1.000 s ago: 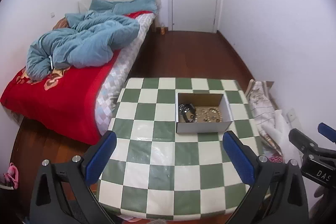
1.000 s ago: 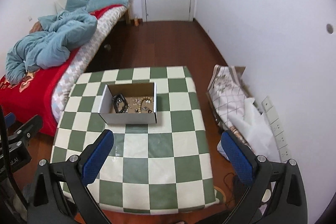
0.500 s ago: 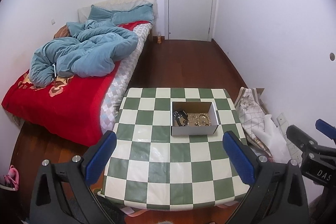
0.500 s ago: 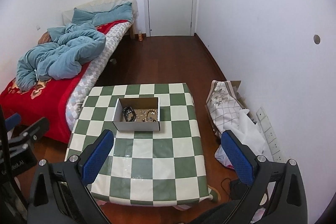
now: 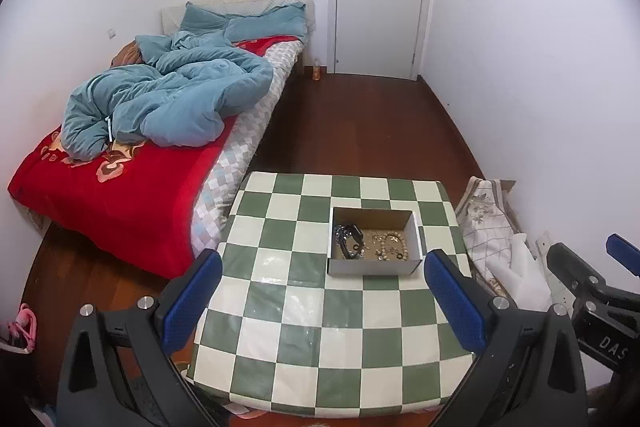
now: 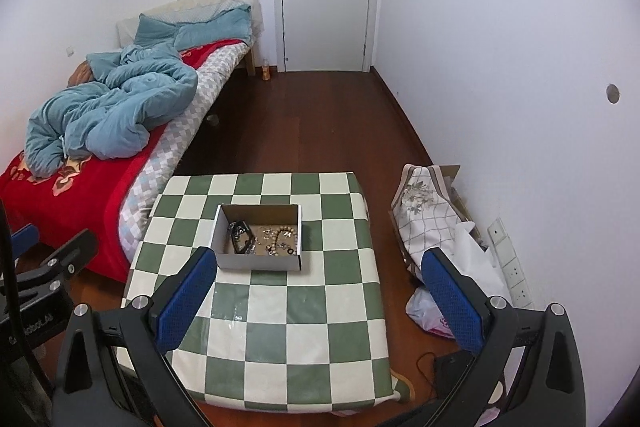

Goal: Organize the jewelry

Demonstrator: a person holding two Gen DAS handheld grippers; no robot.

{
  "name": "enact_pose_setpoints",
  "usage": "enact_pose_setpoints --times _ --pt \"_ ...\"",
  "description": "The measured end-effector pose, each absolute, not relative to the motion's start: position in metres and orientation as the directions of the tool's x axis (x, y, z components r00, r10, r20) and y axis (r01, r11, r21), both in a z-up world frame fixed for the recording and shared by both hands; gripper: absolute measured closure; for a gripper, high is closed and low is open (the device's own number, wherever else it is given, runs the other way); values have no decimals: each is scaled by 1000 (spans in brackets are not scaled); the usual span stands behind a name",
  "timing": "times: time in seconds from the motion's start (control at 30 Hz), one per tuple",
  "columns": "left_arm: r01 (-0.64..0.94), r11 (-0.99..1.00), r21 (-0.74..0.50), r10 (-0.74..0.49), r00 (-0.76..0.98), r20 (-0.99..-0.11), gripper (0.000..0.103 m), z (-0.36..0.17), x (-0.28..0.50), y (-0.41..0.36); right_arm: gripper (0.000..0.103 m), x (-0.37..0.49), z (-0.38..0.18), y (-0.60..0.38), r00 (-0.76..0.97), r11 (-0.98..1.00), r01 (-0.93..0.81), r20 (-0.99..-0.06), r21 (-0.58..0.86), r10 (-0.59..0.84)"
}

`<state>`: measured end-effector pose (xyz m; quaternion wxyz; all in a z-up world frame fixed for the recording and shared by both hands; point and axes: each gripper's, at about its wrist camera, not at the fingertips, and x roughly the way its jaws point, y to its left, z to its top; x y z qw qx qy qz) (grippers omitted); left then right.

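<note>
My left claw [image 5: 322, 293] and right claw [image 6: 320, 293] both gape wide, holding nothing, low in frame above the worktop's [image 5: 304, 339] near squares. One box [image 5: 374, 269] sits centre-frame, clear of every edge, holding tangled jewelry [image 5: 374, 246], too small to count. Bed [image 5: 132, 183] fills the left.
</note>
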<state>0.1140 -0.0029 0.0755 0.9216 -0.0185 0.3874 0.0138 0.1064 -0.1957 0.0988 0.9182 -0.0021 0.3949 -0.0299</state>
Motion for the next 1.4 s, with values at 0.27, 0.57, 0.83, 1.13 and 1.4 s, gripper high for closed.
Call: enact_pose_setpoints --times 0.27,0.57,0.83,1.13,1.4 --pt "-57 998 -16 27 683 -730 0 67 133 -4 0 132 83 -195 665 997 69 -743 -40 -76" --pt "-52 999 3 37 664 -747 0 61 140 -6 0 146 72 -198 643 996 74 -761 -50 -86" --pt "-53 998 12 45 666 -745 0 61 143 -5 0 149 69 -197 631 996 69 -771 -60 -90" --pt "-55 998 18 50 670 -740 0 62 143 -5 0 148 69 -192 626 997 54 -776 -56 -78" --pt "-56 998 16 50 675 -736 0 63 141 -3 0 147 72 -192 630 997 52 -773 -50 -72"
